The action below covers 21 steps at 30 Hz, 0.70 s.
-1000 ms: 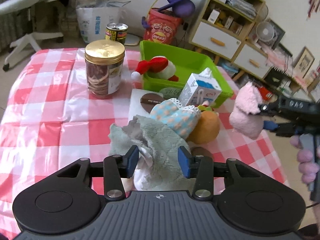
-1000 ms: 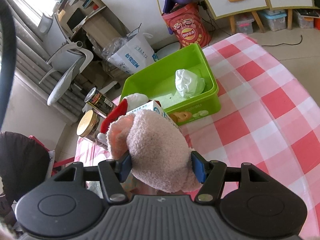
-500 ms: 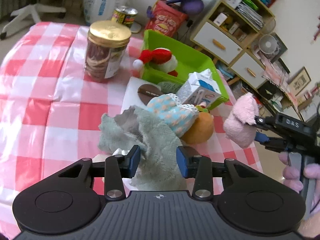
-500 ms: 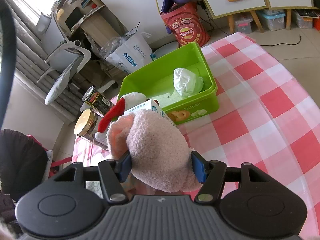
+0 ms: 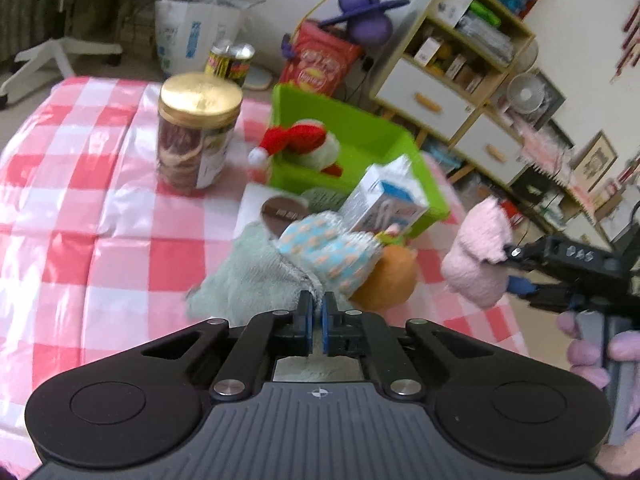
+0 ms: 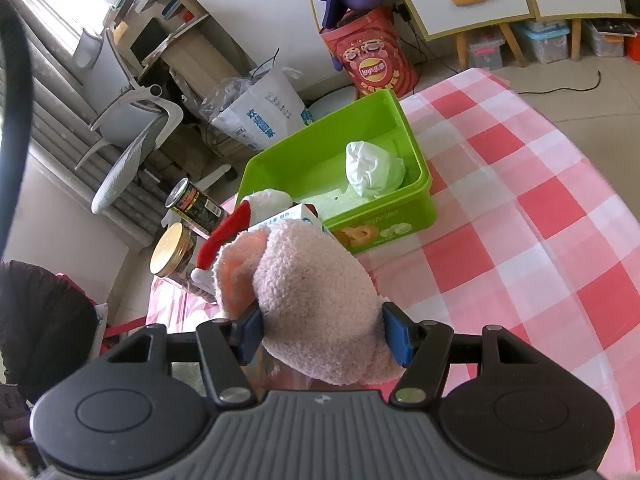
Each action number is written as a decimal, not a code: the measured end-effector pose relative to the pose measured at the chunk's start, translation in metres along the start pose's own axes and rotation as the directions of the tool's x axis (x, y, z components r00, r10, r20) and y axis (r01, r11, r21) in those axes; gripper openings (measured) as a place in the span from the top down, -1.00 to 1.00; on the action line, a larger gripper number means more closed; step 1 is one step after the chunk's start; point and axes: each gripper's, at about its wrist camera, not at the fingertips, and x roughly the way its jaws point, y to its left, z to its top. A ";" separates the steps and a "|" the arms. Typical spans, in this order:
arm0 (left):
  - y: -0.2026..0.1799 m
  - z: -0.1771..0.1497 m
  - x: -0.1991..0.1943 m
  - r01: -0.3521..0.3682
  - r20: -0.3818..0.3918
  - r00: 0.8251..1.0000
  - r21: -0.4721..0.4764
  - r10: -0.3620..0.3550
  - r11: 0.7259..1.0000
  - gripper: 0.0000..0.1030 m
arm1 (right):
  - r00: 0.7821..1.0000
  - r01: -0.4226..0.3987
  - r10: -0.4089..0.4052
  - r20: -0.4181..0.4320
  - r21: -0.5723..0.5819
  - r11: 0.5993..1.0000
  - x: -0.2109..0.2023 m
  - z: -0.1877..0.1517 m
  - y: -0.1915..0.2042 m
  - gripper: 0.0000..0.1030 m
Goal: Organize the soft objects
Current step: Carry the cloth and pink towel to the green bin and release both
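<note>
My left gripper (image 5: pixel 317 309) is shut on the near edge of a grey-green towel (image 5: pixel 256 280) that lies on the checked table. A blue patterned cloth (image 5: pixel 328 252) and an orange plush (image 5: pixel 386 280) lie against the towel. My right gripper (image 6: pixel 324 332) is shut on a pink fluffy plush (image 6: pixel 312 296), held above the table; it also shows in the left wrist view (image 5: pixel 478 256). The green bin (image 6: pixel 348 184) holds a crumpled white cloth (image 6: pixel 372 168). A red-hatted plush (image 5: pixel 304 144) hangs over its rim.
A gold-lidded jar (image 5: pixel 198 132) stands left of the bin, a can (image 5: pixel 230 62) behind it. A milk carton (image 5: pixel 384 200) and a white packet with a brown label (image 5: pixel 280 210) sit before the bin. Shelves, a chair and bags surround the table.
My left gripper has closed from wide open onto the towel's edge and moved slightly forward. The right gripper keeps the pink plush, almost still.
</note>
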 end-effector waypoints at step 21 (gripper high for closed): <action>-0.047 0.090 -0.038 0.062 0.297 0.953 -0.001 -0.059 0.998 1.00 | 0.979 -0.127 0.105 0.177 0.117 0.985 -0.014 0.047 -0.004 0.10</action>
